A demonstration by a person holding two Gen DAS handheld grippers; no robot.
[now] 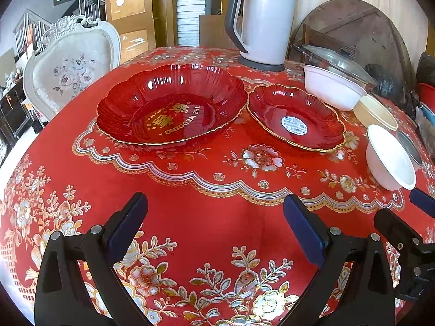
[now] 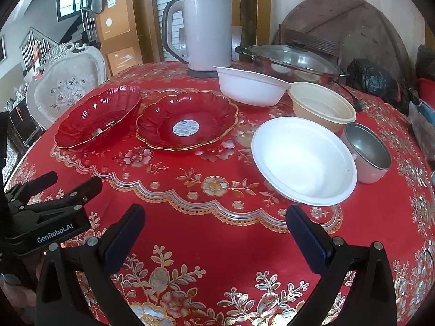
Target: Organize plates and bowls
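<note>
**Two red plates, four bowls, nothing gripped yet**

We hold both tongs low over the near edge of the red tablecloth (image 2: 217, 217), and neither has anything in it. The left gripper (image 1: 216, 217) has its jaws spread wide apart, and the right gripper (image 2: 214, 226) stands just as wide, with only cloth between the pads.

We count two plates. The large red plate (image 1: 174, 108) sits on the left and the small red plate (image 1: 296, 116), with a paper label at its centre, lies just beside it, their scalloped rims almost touching. Both look like thin, glossy, translucent plastic or glass; we cannot tell which. We judge them light but slippery, with a ribbed, gold-edged rim that rises off the cloth. That raised rim is the place to pinch, one pad under and one over, on the near side.

We count four bowls on the right. The near white bowl (image 2: 304, 160) is closest to the right tongs; it looks like foam or thin plastic, very light and easy to dent, so we would grip its lip gently. Behind it sit the cream bowl (image 2: 322, 106) and the far white bowl (image 2: 251, 85), probably just as soft. The metal bowl (image 2: 367, 153), touching or nearly touching the near white one, looks stiff and smooth, and heavier than the rest.

A kettle (image 2: 202, 32) and a lidded pan (image 2: 291, 59) stand at the back.
</note>
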